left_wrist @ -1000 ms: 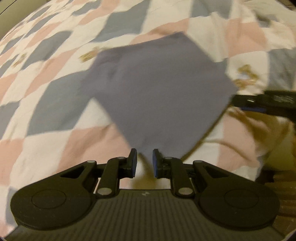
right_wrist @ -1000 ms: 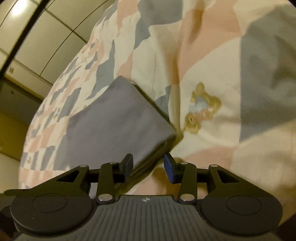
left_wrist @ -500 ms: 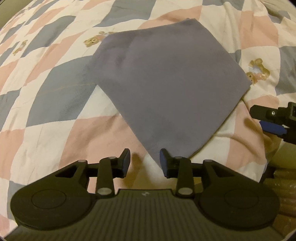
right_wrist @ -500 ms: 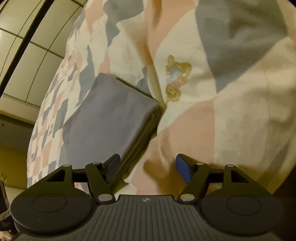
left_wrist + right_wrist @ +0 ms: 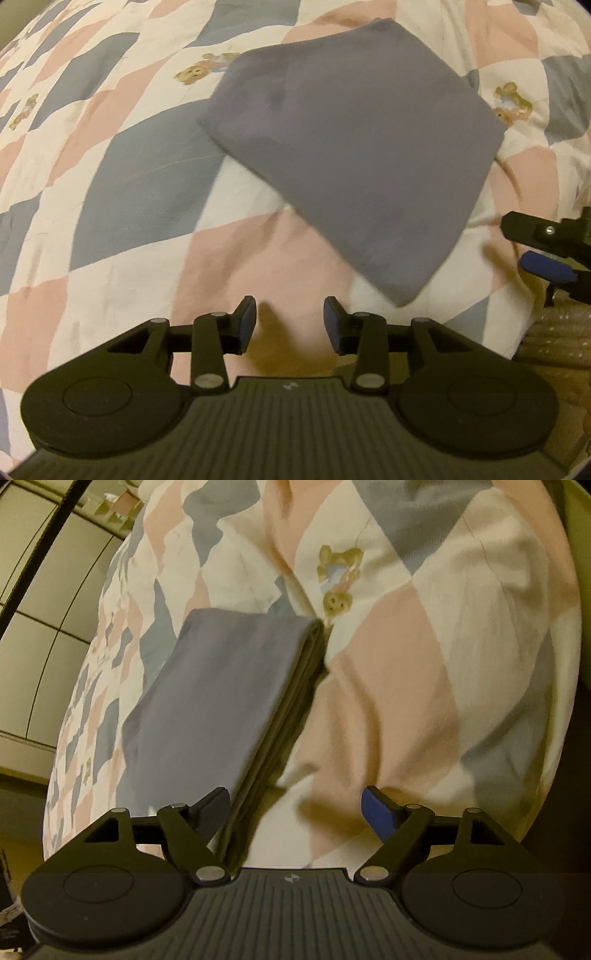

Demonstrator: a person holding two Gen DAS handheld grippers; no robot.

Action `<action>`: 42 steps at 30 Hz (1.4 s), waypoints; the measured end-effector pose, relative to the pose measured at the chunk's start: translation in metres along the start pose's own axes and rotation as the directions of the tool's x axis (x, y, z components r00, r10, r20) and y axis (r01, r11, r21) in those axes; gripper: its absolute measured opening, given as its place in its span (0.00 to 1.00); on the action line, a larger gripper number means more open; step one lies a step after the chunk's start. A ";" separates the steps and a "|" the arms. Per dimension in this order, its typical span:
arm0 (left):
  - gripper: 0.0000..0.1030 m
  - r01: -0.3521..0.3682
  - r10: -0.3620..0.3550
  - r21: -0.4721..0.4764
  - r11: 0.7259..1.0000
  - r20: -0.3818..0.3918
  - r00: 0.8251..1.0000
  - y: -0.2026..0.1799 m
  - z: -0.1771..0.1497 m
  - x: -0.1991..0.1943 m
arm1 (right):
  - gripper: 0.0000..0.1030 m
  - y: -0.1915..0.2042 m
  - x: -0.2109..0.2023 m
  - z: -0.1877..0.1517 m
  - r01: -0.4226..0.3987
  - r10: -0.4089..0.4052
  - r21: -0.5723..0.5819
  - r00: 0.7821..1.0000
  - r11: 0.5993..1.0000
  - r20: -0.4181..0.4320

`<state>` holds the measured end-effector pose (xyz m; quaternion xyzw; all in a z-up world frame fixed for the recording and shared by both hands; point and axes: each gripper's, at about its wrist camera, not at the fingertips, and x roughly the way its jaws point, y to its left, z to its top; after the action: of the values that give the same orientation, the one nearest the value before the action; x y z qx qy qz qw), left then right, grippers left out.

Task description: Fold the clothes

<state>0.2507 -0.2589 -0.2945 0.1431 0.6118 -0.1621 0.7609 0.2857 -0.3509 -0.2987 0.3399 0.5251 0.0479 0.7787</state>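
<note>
A grey garment (image 5: 354, 155), folded into a flat square of several layers, lies on a checked quilt (image 5: 122, 192). My left gripper (image 5: 290, 325) is open just short of the square's near corner, with nothing between its fingers. In the right wrist view the folded garment (image 5: 218, 701) shows its stacked edge running toward me. My right gripper (image 5: 299, 808) is wide open beside that edge and holds nothing. At the right edge of the left wrist view, the right gripper (image 5: 535, 245) shows, apart from the cloth.
The quilt (image 5: 406, 657) has pink, grey and cream diamonds with small bear prints and drapes over the bed's edge. Cabinet panels (image 5: 48, 602) stand beyond the bed at the left of the right wrist view. A brown floor (image 5: 554, 332) shows at the lower right.
Both grippers have opened wider and drawn back from the folded garment. The garment has stayed flat on the quilt.
</note>
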 end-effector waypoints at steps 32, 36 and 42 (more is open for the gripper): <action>0.40 0.081 -0.129 0.264 0.961 0.168 0.977 0.033 0.066 -0.015 | 0.80 0.019 0.013 -0.008 0.108 -0.118 0.109 0.989 0.988 0.093; 0.41 0.084 -0.128 0.249 0.965 0.163 0.978 0.030 0.069 -0.012 | 0.80 0.025 0.019 -0.003 0.112 -0.119 0.081 0.989 0.990 0.088; 0.41 0.140 -0.182 0.228 0.964 0.174 0.968 0.039 0.086 -0.016 | 0.80 0.028 0.026 0.006 0.065 -0.071 0.063 0.993 0.996 0.094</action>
<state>0.3397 -0.2583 -0.2597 0.1572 0.5237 -0.3017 0.7810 0.3101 -0.3206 -0.3016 0.3468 0.4994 -0.0108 0.7939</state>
